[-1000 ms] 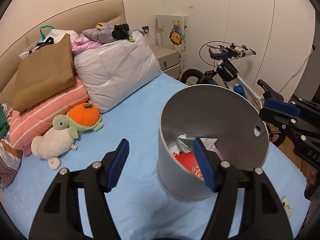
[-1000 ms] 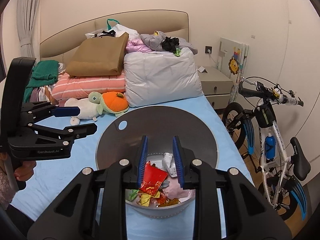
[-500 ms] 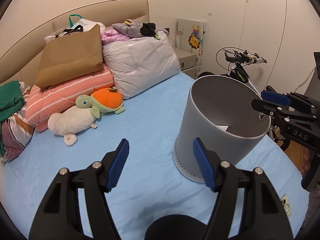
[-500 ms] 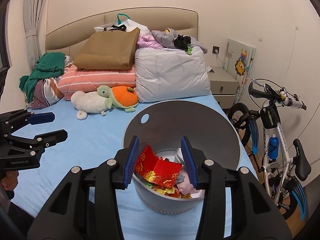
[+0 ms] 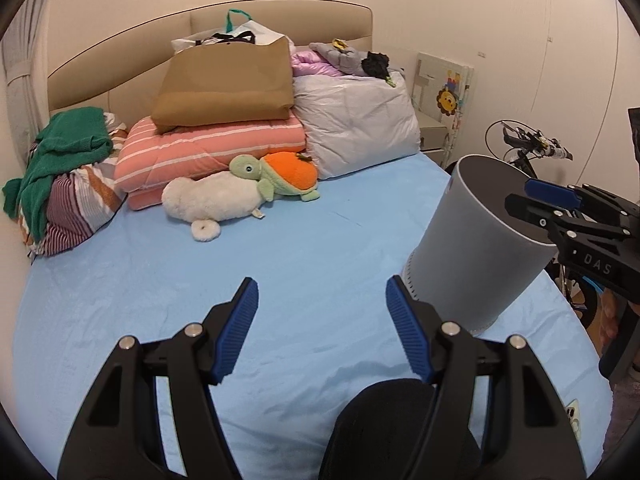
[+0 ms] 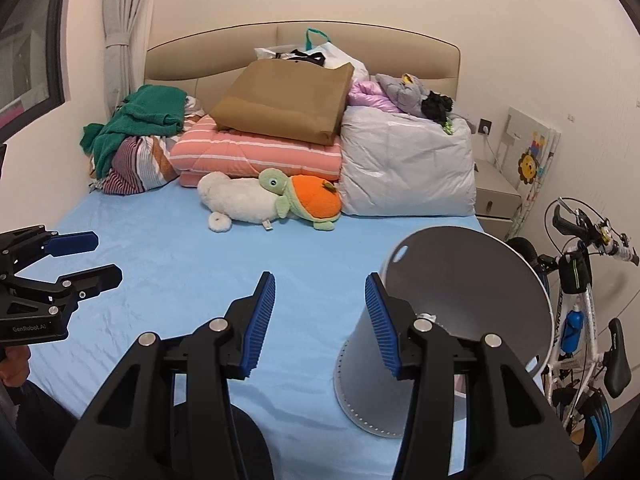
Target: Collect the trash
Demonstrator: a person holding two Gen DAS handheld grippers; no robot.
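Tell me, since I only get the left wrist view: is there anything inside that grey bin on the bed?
Observer: The right wrist view looks into the grey bin. A scrap of something white shows inside, and the rest is hidden.
Visitor: Is the right gripper carrying anything?
Observer: No. The right gripper has nothing between its jaws, which are opening.
Visitor: Does the bin have a handle?
Observer: An oval hole is cut near its rim.
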